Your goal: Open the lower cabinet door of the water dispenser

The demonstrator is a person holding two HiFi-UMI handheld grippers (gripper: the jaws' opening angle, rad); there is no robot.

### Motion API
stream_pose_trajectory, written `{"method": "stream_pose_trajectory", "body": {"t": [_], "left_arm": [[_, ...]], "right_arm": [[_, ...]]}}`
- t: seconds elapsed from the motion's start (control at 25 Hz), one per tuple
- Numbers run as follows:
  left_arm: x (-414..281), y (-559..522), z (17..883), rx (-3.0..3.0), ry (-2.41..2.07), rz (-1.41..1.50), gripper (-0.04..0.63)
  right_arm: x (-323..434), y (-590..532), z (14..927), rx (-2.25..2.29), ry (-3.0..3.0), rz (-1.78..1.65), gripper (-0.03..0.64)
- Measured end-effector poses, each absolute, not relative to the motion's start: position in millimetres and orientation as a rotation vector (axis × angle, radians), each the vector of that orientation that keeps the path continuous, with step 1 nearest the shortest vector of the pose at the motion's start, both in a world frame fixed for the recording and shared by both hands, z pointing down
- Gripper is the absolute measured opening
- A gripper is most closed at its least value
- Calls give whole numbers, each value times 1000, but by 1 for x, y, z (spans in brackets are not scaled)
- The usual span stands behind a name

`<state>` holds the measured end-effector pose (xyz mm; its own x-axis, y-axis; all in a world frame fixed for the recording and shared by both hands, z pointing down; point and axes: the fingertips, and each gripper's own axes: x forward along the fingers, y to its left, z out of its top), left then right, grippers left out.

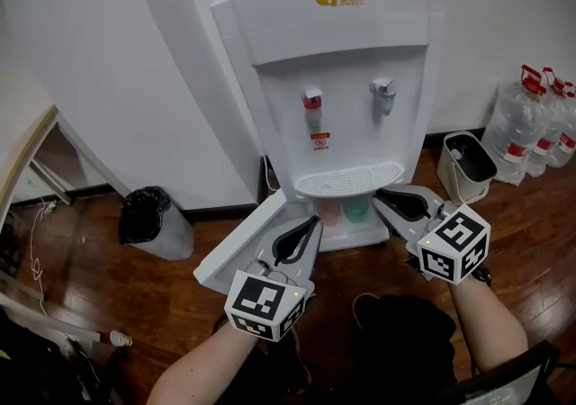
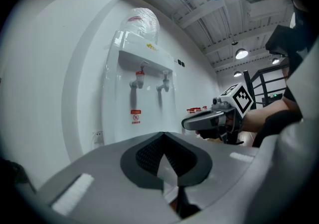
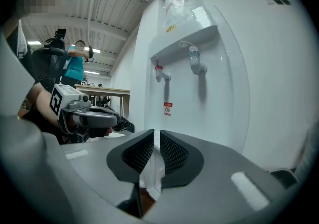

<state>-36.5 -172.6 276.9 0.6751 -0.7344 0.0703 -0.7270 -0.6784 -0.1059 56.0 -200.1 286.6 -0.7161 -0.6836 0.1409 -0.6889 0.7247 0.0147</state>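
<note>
The white water dispenser (image 1: pixel 337 79) stands against the wall, with a red tap and a grey tap. Its lower cabinet door (image 1: pixel 236 248) is swung out to the left, and pale cups (image 1: pixel 355 210) show inside the cabinet. My left gripper (image 1: pixel 314 220) points at the opening beside the door's inner face, jaws shut and empty (image 2: pixel 163 141). My right gripper (image 1: pixel 379 195) sits at the right side of the opening, just under the drip tray. Its pads stand a narrow slit apart with nothing between them (image 3: pixel 155 136). Neither gripper touches the door.
A black bin bag (image 1: pixel 153 219) stands on the wood floor left of the door. A white pail (image 1: pixel 468 165) and large water bottles (image 1: pixel 531 124) are at the right by the wall. A desk edge (image 1: pixel 27 151) is at far left.
</note>
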Motion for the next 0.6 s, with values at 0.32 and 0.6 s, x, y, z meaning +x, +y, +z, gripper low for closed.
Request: {"method": "stream_pose_trajectory", "body": {"t": [0.32, 0.6], "left_arm": [[-49, -182, 339, -2848, 1406, -129, 12], [-64, -195, 397, -2856, 1545, -209, 12]], "right_arm": [[49, -206, 339, 1154, -2767, 119, 72], [46, -218, 396, 1224, -2731, 218, 92]]}}
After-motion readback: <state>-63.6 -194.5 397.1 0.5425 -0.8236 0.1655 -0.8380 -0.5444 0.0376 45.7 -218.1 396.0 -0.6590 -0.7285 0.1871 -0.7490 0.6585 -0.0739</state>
